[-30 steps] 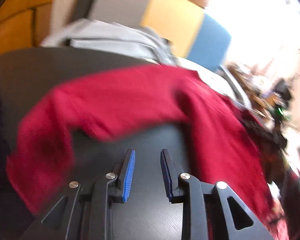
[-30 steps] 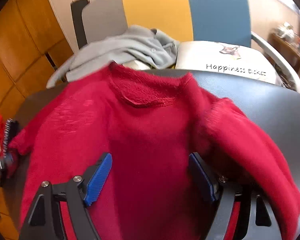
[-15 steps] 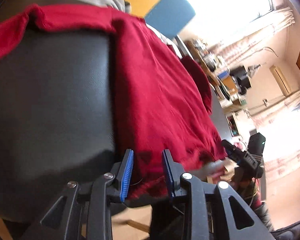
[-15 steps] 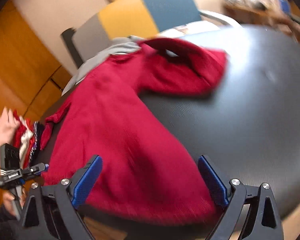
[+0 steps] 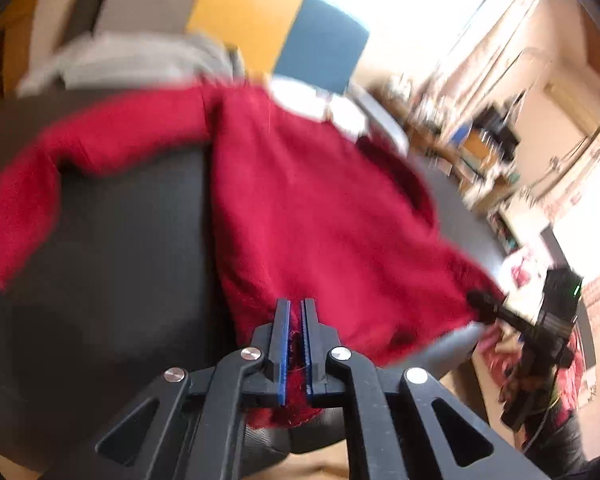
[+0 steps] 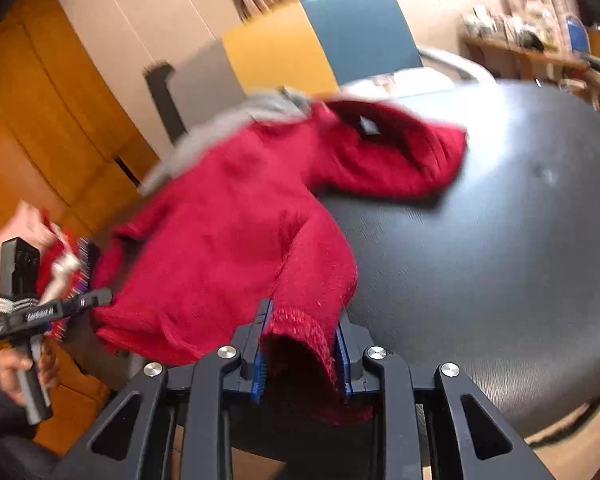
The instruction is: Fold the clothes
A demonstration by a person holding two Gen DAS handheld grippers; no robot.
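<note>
Far shelf clutter point(image 5: 476, 148) (motion-smeared), grey garment point(image 6: 236, 120) likewise blurred.

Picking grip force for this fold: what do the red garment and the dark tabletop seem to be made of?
Red sweater: a soft fuzzy knit, probably wool or acrylic, with a ribbed hem showing at the right tool.
Table: dark, faintly grained and semi-glossy with window glare; possibly leatherette or textured laminate.

A dark round table point(image 6: 500, 240) fills the lower right. Behind it, top centre, stands a chair with grey, yellow and blue panels point(image 6: 284, 56). Orange wooden cabinets point(image 6: 40, 120) line the left.
</note>
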